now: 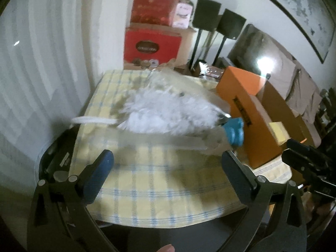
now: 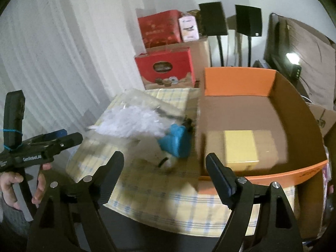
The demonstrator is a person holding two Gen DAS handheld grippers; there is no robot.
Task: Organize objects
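Both empty and spread wide, the left hand-held gripper (image 1: 168, 168) and the right hand-held gripper (image 2: 164, 168) face the feather duster (image 1: 168, 115). It lies crosswise ahead on the desk (image 1: 157, 189), its blue handle (image 2: 176, 142) nearer the right one, beside the orange box (image 2: 294, 109).

Both wrist views look steeply down, close, sharing the checked table (image 1: 159, 180) and orange box (image 2: 294, 109).

dim, motion-blurred fisheye views with dark curved corners; a lamp (image 1: 265, 63) glares.

A soft checked cloth (image 1: 159, 180) covers the surface under the open jaws, a fluffy white feather duster (image 1: 168, 113) in shiny clear plastic lies ahead of them, and the matt orange cardboard box (image 2: 239, 82) stands to their right.
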